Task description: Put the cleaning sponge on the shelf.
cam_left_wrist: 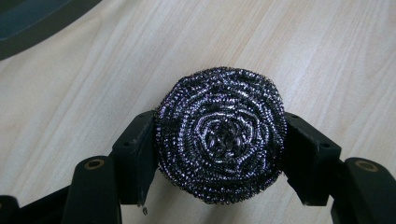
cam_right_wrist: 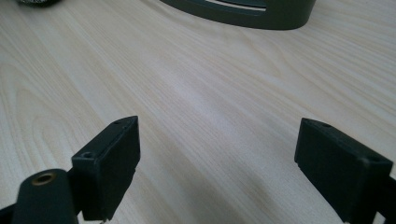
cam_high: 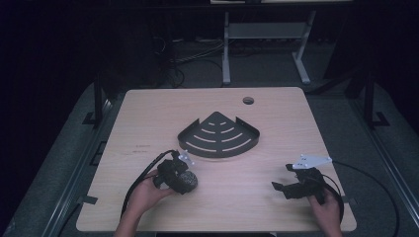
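Pinching the steel wool scourer (cam_left_wrist: 220, 135) from both sides, the left gripper (cam_high: 181, 178) has its jaws pressed into the wiry ball, which sits on the wooden table (cam_high: 148, 118) just in front of the black corner shelf (cam_high: 219, 136). So the grasp looks done; lifting and carrying the scourer, likely into that shelf, is left. Well to the right of the shelf's near edge, the right gripper (cam_right_wrist: 217, 168) waits over bare wood, jaws spread wide around nothing.

Light wood-grain table (cam_high: 148, 113) had a round cable hole (cam_high: 248, 100) near its far edge. Black slotted corner shelf (cam_high: 219, 136) sat mid-table, steel wool scourer (cam_high: 187, 180) near-left.
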A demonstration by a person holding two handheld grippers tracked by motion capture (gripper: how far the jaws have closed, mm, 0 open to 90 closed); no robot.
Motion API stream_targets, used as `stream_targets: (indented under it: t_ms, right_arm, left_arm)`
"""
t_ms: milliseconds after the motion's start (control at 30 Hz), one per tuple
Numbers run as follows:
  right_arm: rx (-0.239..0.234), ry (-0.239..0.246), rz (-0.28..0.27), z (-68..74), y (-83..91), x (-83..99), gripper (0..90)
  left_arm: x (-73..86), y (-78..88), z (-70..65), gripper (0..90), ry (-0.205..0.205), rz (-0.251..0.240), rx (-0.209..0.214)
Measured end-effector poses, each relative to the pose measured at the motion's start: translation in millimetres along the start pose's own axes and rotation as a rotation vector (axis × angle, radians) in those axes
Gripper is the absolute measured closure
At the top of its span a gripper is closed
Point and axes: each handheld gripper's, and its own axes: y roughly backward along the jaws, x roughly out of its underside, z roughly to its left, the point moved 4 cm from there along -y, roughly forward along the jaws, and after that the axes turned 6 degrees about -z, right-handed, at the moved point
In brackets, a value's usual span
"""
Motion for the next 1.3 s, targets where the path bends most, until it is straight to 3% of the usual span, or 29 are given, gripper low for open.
stream_targets:
  t_ms: [500,1300]
  right_arm:
    - [-0.001,0.003,-0.003,0.8,-1.1,-0.7,13.8]
    - [-0.002,-0.009,-0.004,0.2,-0.8,-1.2,13.8]
  left_arm:
    - [-26.4,10.9,3.5,33.7,-0.026,-0.004,0.007]
    - [-71.7,18.1,22.9,33.6,-0.068,0.018,0.003]
